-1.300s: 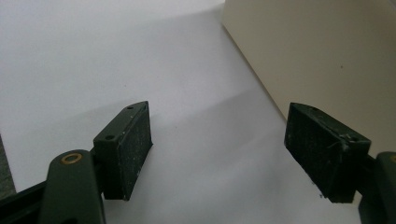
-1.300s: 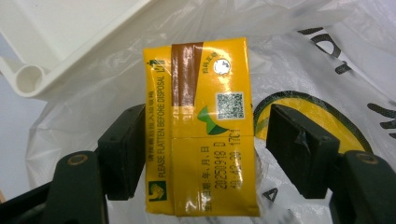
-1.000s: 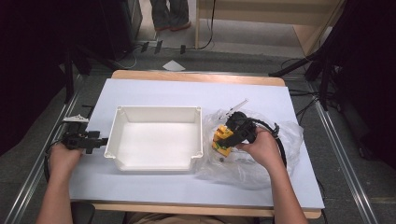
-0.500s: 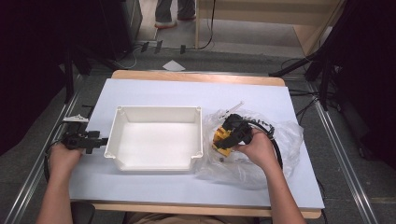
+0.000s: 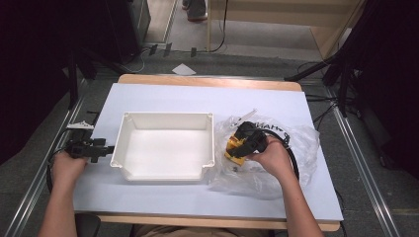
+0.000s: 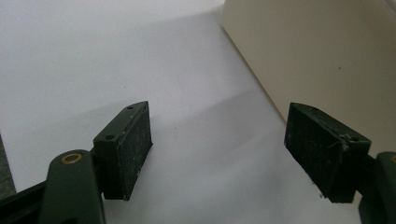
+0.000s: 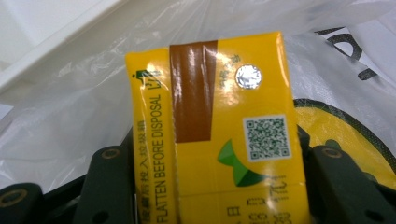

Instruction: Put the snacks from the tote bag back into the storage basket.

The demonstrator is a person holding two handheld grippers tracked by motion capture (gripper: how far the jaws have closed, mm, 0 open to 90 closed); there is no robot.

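At the lower left of the high view, the person's left forearm is reaching up along the table edge, and the left hand (image 5: pixel 66 165) is holding the left gripper (image 5: pixel 101 148) level, pointing right toward the white tray (image 5: pixel 165 121) at the frame's centre. In the left gripper view its two pads are standing wide apart over bare white table (image 6: pixel 93 60) with nothing between them, the tray's outer wall sitting just beyond the right-hand pad.

Right of centre, the right forearm is angling up and leftward, the right hand (image 5: pixel 274 158) resting on a crumpled clear plastic bag (image 5: pixel 301 140) beside the tray. The right gripper (image 5: pixel 242 143) is pointing left toward the tray wall. Its jaws have just been closing, and a yellow drink carton (image 7: pixel 219 126) is sitting between them; the right gripper view shows both jaws flanking the carton's sides, seemingly touching it.
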